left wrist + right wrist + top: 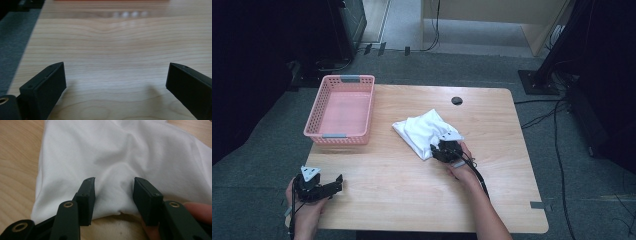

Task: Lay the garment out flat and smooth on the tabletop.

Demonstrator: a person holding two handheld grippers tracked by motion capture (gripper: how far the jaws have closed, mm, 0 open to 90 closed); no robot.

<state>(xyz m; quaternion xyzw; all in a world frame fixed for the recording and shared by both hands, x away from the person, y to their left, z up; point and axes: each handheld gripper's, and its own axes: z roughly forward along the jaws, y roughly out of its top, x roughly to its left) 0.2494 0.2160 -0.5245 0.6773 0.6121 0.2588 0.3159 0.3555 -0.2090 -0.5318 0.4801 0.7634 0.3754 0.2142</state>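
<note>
One crumpled white cloth [424, 131] is lying near the centre of the one light wooden counter [412, 200]. One pink perforated plastic basket [341, 109] is sitting at ten o'clock from it. Two black handheld grippers are showing: the left gripper [338, 181] and the right gripper [435, 149].

Dim, soft overhead light; glare streaks the table [130, 15], whose far edge blurs.

the bench [412, 190] is pale grained wood with a smooth, faint sheen, the cloth [120, 152] is soft matt white knit, the basket [319, 107] is pink perforated plastic, and the fingers [87, 192] are matt black plastic.
</note>
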